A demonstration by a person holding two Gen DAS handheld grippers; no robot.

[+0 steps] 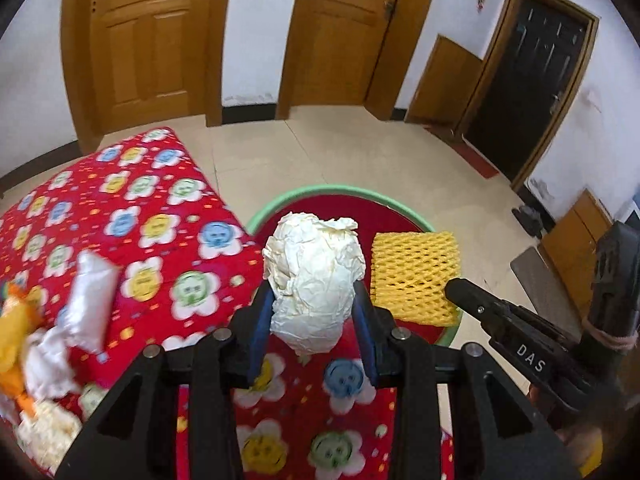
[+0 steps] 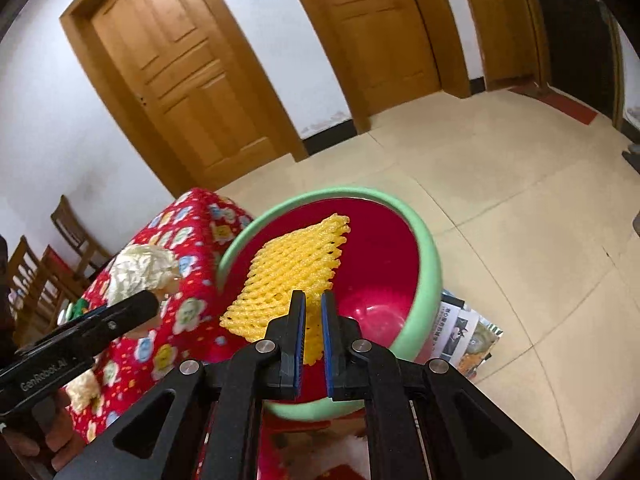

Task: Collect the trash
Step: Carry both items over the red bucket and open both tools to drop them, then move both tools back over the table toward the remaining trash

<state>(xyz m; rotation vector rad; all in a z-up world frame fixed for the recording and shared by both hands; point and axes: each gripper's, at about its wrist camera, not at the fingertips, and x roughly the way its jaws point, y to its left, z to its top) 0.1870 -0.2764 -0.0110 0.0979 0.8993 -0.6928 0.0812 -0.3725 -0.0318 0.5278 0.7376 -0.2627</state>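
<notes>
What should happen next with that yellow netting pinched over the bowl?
Probably the right gripper should open its fingers and drop the yellow foam net. The net already hangs over the red inside of the green-rimmed basin, so it should fall in. The left gripper holds a crumpled paper ball nearby.

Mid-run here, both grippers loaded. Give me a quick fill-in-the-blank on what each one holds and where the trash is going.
1. The left gripper is shut on a crumpled ball of white ____.
2. The right gripper pinches a foam net coloured ____.
3. The basin under the net has a red inside and a ____ rim.
4. The cloth with the flower print is mostly ____.

Missing words: paper; yellow; green; red
</notes>
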